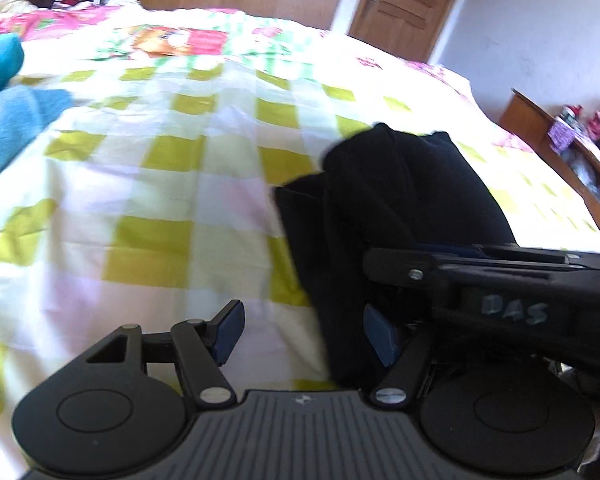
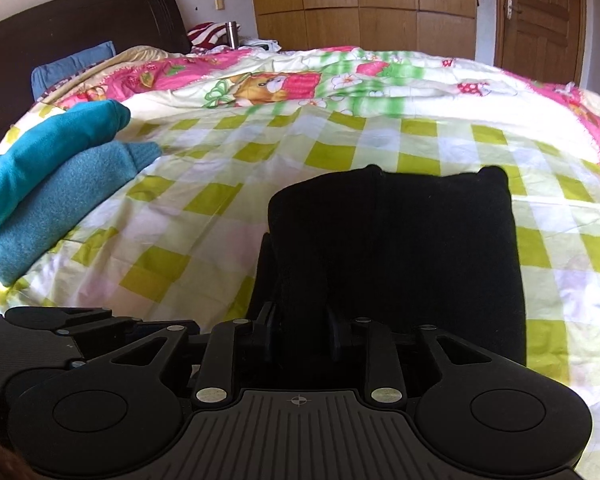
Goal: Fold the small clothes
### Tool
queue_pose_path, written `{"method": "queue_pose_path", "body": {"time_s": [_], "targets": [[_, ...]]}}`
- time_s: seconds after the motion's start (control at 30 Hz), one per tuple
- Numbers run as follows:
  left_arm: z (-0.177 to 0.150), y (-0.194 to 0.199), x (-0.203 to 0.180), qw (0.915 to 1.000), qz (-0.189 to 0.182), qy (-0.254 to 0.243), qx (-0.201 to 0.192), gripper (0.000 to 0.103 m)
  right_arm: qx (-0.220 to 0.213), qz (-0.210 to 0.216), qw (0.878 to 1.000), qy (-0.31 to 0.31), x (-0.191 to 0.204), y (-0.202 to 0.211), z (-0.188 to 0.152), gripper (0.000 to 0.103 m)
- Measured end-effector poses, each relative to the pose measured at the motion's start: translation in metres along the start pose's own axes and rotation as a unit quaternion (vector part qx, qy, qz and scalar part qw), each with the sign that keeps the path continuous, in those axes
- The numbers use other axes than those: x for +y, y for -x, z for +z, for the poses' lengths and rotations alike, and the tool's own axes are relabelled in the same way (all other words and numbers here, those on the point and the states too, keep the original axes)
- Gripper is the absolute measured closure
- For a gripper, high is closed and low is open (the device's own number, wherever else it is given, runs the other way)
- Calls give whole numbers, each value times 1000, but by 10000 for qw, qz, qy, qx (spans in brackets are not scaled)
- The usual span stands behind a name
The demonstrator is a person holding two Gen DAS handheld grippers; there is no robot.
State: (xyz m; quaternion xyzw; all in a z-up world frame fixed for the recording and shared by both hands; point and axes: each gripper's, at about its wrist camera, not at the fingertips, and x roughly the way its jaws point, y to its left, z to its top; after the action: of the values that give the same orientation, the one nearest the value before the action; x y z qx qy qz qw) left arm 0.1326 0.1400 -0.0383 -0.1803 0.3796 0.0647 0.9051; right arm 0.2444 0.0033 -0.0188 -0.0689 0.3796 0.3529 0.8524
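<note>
So the garment is lying on the bed, right in front of the right gripper, with its near edge between the jaws. Left gripper sits just left of it, over the bedspread. Folded clothes are off on the bed's left side. Headboard is far left, wardrobe behind the bed, door on the right.

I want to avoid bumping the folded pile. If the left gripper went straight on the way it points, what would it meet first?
Probably the checked bedcover: the left gripper stands open over bare cover, with the black garment just off to its right. Depth is unclear.
</note>
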Motion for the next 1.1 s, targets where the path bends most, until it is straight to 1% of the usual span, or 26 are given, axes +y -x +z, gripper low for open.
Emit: {"method": "queue_pose_path", "body": {"time_s": [0.03,0.1,0.17,0.2,0.23,0.3,0.37,0.4,0.47,0.53,0.57,0.63,0.67,0.7,0.73,0.77,0.8,0.83,0.87,0.9,0.97,1.03,1.1], "targets": [[0,5,5,9999,17,106,-49,25,5,147,9997,-170,-4,1,0,72],[2,16,16,9994,-21,320,-117,25,2,584,9966,-573,-11,4,3,57],[6,26,19,9993,-59,317,-193,25,-100,884,9919,-902,-17,13,5,57],[9,30,18,9993,-80,238,-263,25,-193,1083,9883,-1053,-20,22,8,57],[12,35,15,9993,-76,139,-348,25,-280,1174,9862,-1134,-22,29,9,57],[19,41,11,9986,-46,-41,-518,24,-550,1153,9851,-1152,-25,54,12,57],[28,45,8,9978,-133,-149,-629,24,-769,999,9865,-1048,-28,79,9,57],[32,44,6,9977,-189,-182,-621,23,-833,911,9878,-951,-29,90,6,57],[38,41,-3,9976,-326,-291,-543,23,-875,684,9918,-636,-29,109,-4,57],[39,30,-16,9970,-386,-483,-457,23,-732,416,9958,-353,-27,117,-15,57],[39,23,-25,9964,-436,-586,-438,23,-609,307,9975,-205,-27,117,-23,57],[39,9,-38,9951,-540,-740,-361,23,-414,198,9988,-158,-27,110,-35,57],[39,-3,-46,9946,-360,-937,-247,23,-325,229,9990,-185,-27,104,-39,57],[39,-18,-53,9928,11,-1196,-114,22,-281,277,9991,-185,-27,98,-41,57],[38,-29,-55,9911,225,-1316,-8,22,-229,321,9991,-152,-26,91,-43,57],[38,-37,-54,9914,256,-1283,93,22,-64,346,9993,-137,-24,81,-46,58],[39,-41,-51,9921,236,-1221,183,20,101,413,9990,-131,-21,73,-48,62],[40,-43,-48,9923,252,-1191,213,17,184,492,9985,-145,-19,67,-51,62],[41,-44,-48,9921,313,-1193,222,14,268,570,9980,-97,-15,62,-57,62],[41,-42,-47,9923,324,-1177,219,14,376,606,9974,63,-10,57,-61,62],[40,-30,-48,9924,317,-1184,104,15,424,540,9974,227,-3,52,-67,62],[39,-14,-46,9925,321,-1180,-3,15,394,549,9974,240,-1,59,-66,62],[38,4,-42,9930,230,-1160,-76,15,252,665,9975,50,-6,74,-63,65]]}}
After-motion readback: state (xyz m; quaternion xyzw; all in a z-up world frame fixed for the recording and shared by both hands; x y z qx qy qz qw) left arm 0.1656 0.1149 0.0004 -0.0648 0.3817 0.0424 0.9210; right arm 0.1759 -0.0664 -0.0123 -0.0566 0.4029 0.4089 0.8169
